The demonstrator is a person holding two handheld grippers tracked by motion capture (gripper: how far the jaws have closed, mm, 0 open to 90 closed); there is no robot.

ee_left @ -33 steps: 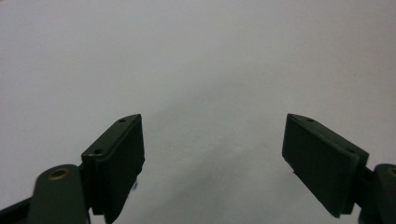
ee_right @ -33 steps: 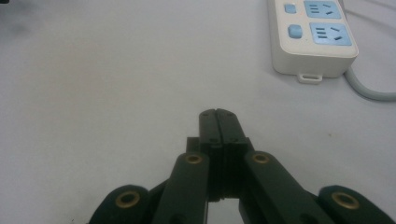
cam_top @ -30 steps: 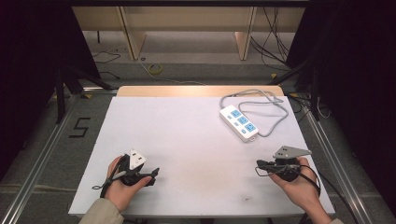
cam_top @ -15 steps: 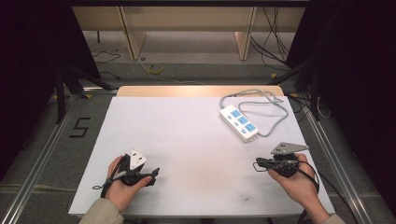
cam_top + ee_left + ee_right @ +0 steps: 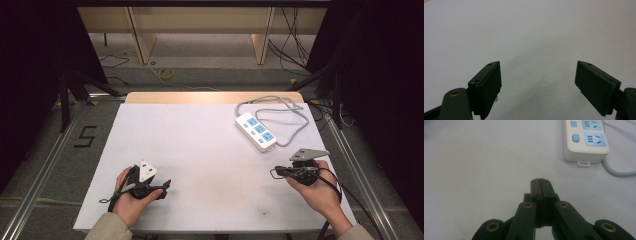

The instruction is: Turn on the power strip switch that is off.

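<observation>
White power strip with blue sockets in upper right of the high view on the table, right gripper just below it with jaws pressed together on nothing, left gripper at lower left, jaws wide apart and empty.

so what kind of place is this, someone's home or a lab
Most likely a lab or recording studio, not a home: a bare white table hemmed in by black curtains, metal rails along the floor with a taped number 5, and loose cables behind.
</observation>
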